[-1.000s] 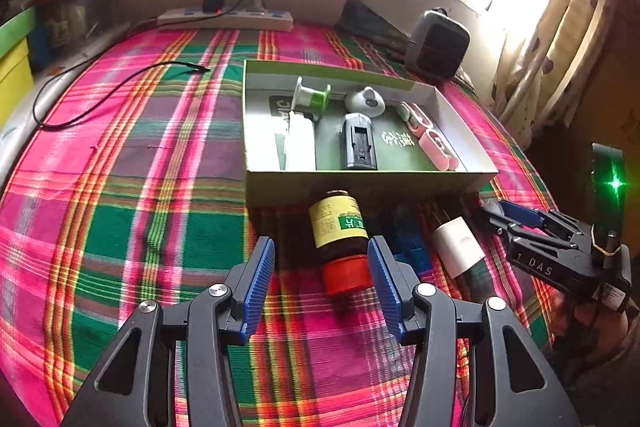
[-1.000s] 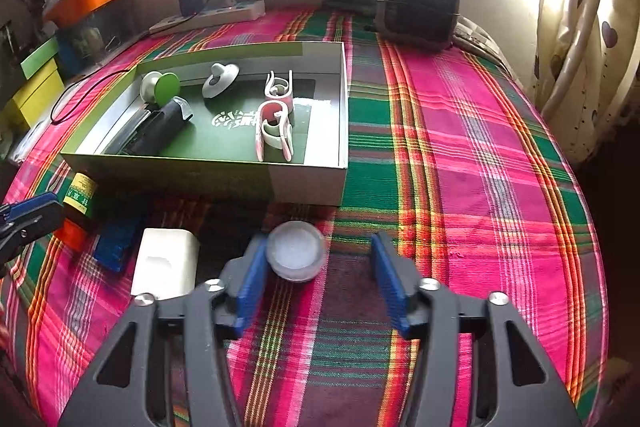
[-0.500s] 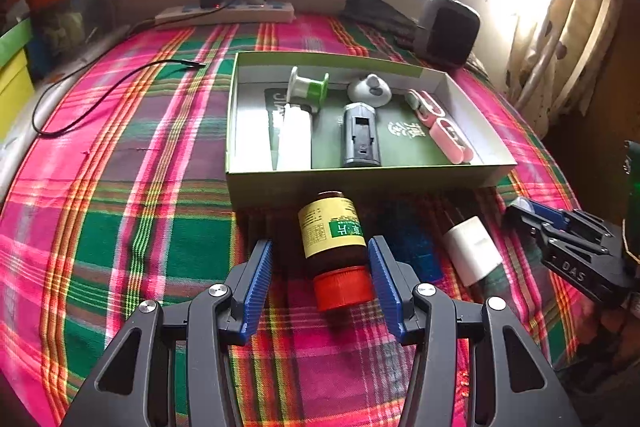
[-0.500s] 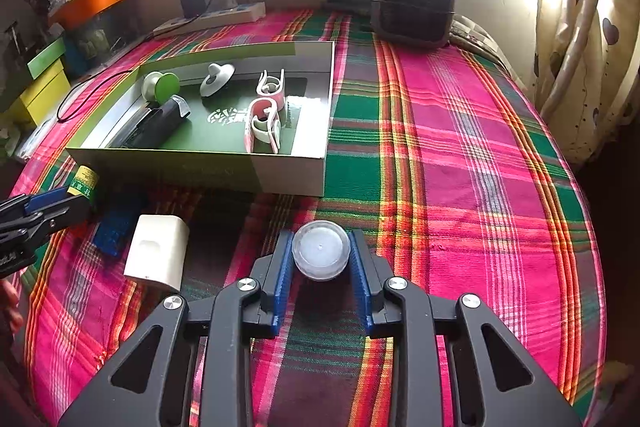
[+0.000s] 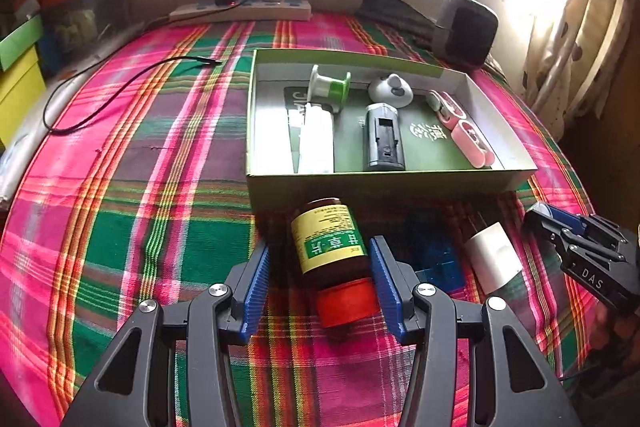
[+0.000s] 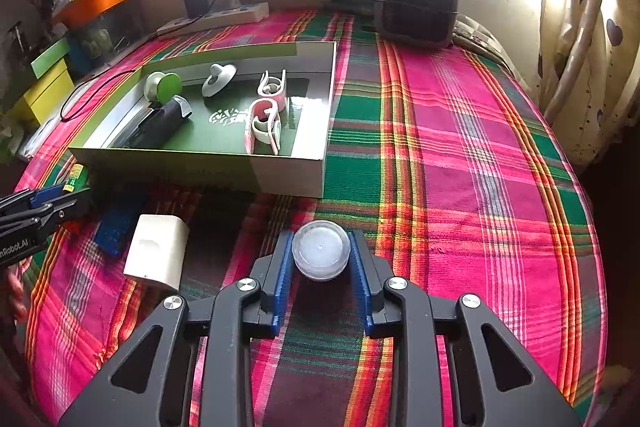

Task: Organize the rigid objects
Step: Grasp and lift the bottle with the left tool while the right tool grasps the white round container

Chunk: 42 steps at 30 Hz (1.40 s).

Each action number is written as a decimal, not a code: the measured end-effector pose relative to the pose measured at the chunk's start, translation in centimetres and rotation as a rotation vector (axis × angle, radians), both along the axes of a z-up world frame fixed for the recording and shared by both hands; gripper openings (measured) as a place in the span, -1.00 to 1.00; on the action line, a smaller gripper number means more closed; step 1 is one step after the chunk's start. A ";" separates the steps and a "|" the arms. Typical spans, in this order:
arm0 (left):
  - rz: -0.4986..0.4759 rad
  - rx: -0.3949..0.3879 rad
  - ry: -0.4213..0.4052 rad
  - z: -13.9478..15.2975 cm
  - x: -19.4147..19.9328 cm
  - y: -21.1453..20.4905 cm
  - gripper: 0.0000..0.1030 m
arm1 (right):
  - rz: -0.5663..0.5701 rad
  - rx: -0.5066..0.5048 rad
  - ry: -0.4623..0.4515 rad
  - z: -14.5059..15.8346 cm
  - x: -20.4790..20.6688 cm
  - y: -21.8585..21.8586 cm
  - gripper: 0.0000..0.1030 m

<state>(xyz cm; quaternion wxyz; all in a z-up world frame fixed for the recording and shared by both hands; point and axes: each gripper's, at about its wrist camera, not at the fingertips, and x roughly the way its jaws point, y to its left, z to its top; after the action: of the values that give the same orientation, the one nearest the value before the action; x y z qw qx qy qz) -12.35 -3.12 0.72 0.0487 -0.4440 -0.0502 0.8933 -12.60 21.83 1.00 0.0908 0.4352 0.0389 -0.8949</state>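
Observation:
A brown bottle (image 5: 330,247) with a yellow-green label and a red cap lies on the plaid cloth in front of the green box (image 5: 384,183). My left gripper (image 5: 318,255) is open, its blue pads on either side of the bottle; the right pad is close to it. My right gripper (image 6: 320,253) is shut on a small round clear-white jar (image 6: 320,255), held just above the cloth. A white charger block (image 6: 158,251) and a blue block (image 6: 118,229) lie between the grippers. The box (image 6: 208,173) holds a green spool, a white tube, a dark holder, pink clips and a white knob.
A dark speaker (image 6: 416,1) stands at the back right. A power strip (image 5: 244,11) with a plugged charger lies along the back wall; a black cable (image 5: 120,87) trails left. Yellow and green boxes (image 5: 18,75) and an orange tray sit at the left edge. A curtain hangs at the right.
My right gripper closed on the round jar and lifted it slightly. My left gripper moved forward so the bottle sits between its open pads.

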 end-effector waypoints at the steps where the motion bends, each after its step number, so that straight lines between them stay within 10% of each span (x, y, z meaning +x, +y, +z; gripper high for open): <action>1: 0.003 -0.002 0.000 0.0 0.0 0.0 -0.07 | 0.005 -0.001 0.000 0.0 0.0 0.0 -0.44; 15: 0.103 -0.085 -0.011 0.0 0.1 0.8 -0.40 | 0.080 -0.069 -0.019 0.1 0.1 0.7 -0.44; 42: 0.051 -0.098 0.042 0.8 1.5 2.6 -0.40 | 0.081 -0.076 0.015 0.7 0.7 0.4 -0.44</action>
<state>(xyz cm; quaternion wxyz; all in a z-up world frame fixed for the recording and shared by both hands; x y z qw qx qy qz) -10.90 -0.49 1.51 0.0052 -0.4253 -0.0167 0.9049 -11.92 22.19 1.72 0.1432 0.4228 0.0234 -0.8945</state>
